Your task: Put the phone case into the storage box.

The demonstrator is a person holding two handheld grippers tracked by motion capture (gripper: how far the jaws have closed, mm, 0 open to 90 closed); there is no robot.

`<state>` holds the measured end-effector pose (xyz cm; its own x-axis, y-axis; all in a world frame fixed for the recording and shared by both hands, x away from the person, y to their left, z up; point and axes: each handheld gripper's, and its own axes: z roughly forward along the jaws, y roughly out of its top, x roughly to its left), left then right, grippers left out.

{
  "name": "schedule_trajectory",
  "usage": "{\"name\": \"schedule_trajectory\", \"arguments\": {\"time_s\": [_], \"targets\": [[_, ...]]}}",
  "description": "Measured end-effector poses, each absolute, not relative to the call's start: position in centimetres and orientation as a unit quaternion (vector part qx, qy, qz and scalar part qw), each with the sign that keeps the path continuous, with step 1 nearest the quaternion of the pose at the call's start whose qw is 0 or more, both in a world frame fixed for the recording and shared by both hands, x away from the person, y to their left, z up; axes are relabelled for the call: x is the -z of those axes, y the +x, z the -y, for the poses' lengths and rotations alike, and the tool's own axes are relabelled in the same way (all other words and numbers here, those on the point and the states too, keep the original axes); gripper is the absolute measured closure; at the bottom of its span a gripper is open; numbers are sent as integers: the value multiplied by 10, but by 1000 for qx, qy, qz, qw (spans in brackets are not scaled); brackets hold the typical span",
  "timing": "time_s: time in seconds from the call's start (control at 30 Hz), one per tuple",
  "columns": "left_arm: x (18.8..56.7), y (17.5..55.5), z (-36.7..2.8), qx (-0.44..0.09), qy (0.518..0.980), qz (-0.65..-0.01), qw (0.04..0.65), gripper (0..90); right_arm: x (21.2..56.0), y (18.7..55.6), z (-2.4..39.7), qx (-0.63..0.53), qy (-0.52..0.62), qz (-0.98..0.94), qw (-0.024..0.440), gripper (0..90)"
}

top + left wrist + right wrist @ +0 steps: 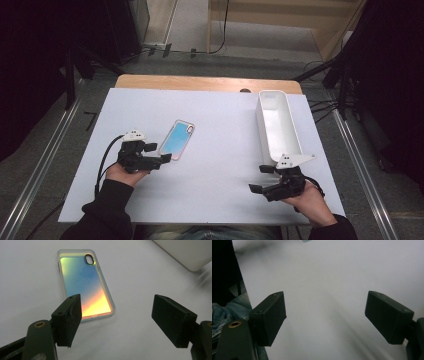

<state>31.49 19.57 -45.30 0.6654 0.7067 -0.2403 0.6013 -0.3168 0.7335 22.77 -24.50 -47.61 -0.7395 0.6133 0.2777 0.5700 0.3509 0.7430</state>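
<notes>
L gripper (161,159) fingers apart, near phone case (177,139) | R gripper (257,179) fingers apart

Phone case (83,283) glossy, iridescent blue-to-orange back with clear plastic rim, white board (220,170) matt and smooth, tabletop edge (200,82) pale wood, long tray (277,125) white smooth plastic, left gripper (116,320) jaws matt black plastic, sleeve (107,205) dark cloth

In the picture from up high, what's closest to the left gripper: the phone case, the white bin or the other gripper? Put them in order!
From the left gripper, jaws open:
1. Phone case: lying flat just ahead of the jaws, on the white board's left half.
2. Right gripper: across the board, at its near right.
3. White bin: along the right edge, its far end farthest off.
</notes>
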Motion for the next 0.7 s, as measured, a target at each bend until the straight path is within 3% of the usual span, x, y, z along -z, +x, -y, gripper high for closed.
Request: {"name": "schedule_trajectory", "arguments": {"time_s": [0.7], "targets": [[449,341,-181,-66,799,-420,425,243,477,228,245,-440,356,-824,24,158]]}}
